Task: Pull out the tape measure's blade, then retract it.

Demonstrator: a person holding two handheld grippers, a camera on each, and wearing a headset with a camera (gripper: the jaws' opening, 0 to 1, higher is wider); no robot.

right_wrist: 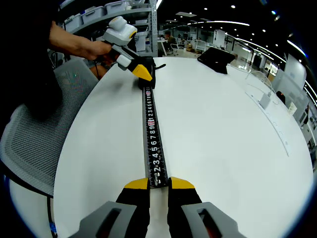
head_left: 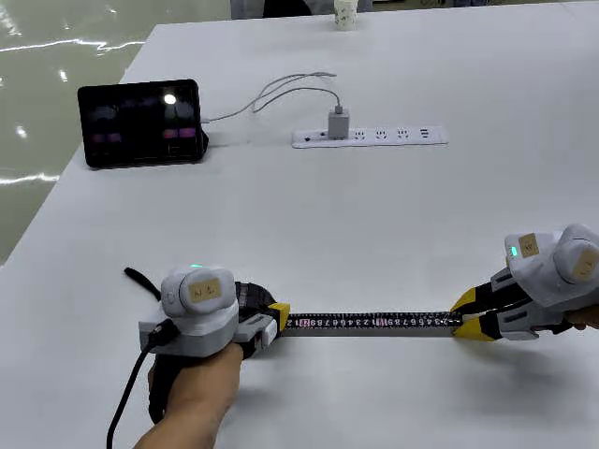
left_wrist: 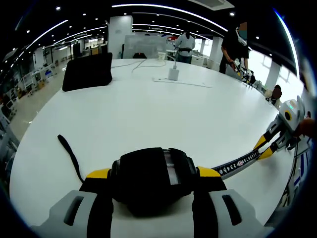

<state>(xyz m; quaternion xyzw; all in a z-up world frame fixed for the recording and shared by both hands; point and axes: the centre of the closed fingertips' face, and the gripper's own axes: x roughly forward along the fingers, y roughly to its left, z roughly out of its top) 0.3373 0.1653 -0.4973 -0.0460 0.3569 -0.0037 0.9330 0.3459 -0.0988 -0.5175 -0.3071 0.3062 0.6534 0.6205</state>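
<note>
My left gripper (head_left: 271, 318) clenches the hard case (left_wrist: 151, 176) near the front edge of the desk (head_left: 374, 215). My right gripper (head_left: 466, 315) pinches the tip of the thin, springy blade (head_left: 374, 323), which is likely slippery.

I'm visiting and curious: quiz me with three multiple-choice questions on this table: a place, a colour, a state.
1. In the head view, the tablet lies: A) left of the power strip B) on it C) at the near edge
2. The tips of the right hand-held gripper are: A) red B) yellow C) green
3. The tape measure has its blade: A) wound in B) pulled out, gripped at its end C) loose

Answers: 1 A, the strip is on its right. 2 B, yellow tips pinch the blade's end. 3 B, it spans from the left hand-held gripper to the right one.
</note>
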